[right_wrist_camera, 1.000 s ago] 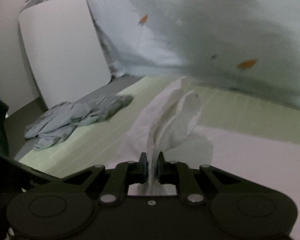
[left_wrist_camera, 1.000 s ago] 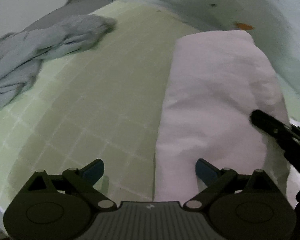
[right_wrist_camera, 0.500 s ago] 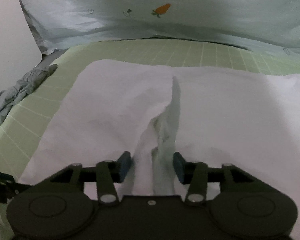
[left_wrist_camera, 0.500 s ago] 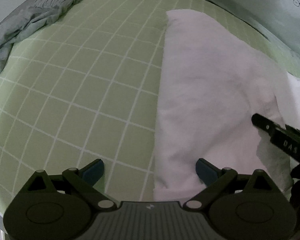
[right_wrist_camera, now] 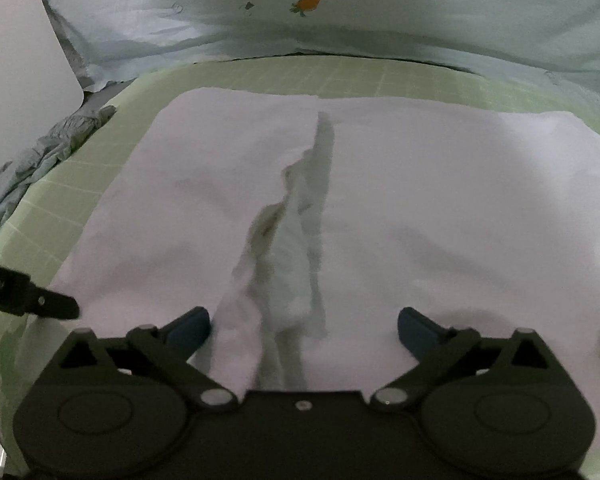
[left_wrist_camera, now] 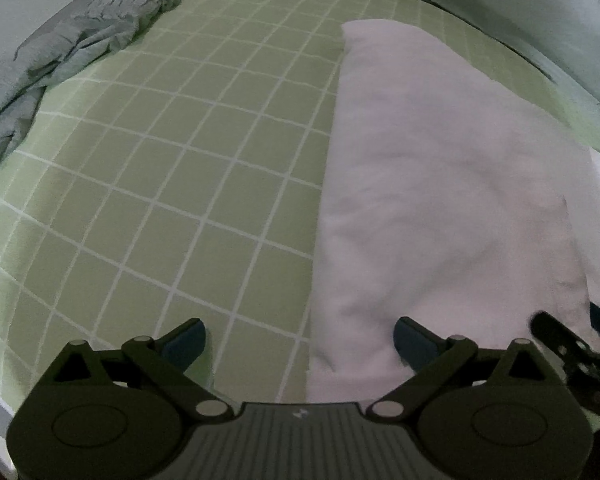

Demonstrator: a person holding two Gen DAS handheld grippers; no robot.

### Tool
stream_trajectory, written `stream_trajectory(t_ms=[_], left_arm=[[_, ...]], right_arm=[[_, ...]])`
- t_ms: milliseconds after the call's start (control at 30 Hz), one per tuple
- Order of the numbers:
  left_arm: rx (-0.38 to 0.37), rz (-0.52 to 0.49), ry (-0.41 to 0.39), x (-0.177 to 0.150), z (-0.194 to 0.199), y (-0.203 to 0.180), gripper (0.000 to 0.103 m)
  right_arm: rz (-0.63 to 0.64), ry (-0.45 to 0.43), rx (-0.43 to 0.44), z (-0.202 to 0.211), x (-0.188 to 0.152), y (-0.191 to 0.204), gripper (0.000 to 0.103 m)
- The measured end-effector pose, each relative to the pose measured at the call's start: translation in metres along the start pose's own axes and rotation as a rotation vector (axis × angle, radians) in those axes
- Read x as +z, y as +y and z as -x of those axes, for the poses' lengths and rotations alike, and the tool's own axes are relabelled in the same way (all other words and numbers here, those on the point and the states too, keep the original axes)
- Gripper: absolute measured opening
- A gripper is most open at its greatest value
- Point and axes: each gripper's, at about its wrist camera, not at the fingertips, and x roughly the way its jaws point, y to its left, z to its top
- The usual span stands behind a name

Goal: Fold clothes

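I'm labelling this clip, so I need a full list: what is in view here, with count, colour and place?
white garment: one, white, spread flat on the bed, a raised ridge of fabric running up its middle
grey garment: one, grey, crumpled at the bed's far left edge
bed sheet: one, green with a white grid, under both garments
carrot-print cover: one, pale blue with orange carrots, bunched along the far side
white panel: one, white, upright at the far left
left gripper: one, black with blue fingers, open over the white garment's left edge
right gripper: one, black with blue fingers, jaws just opened, the ridge lying loose between them
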Motion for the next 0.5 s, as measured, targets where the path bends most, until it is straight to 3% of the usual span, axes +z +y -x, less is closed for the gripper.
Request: stream_trajectory(t_ms=[167,367,500], left_arm=[[0.014,-0.045,-0.040,-0.004,0.015,-0.014,0.100],[-0.087,-0.107,-0.177,-0.013,0.045,-0.051,0.100],[-0.120,-0.160,-0.169,-0.010,0.046,-0.087,0.101]], right_arm=[[-0.030,-0.061,-0.021,0.027,-0.007,-0.017,0.102],[-0.081,-0.138,-0.045,0.065,-0.020,-0.055,0.102],[-0.216,-0.170,-0.079,0.088,-0.030,-0.100,0.103]])
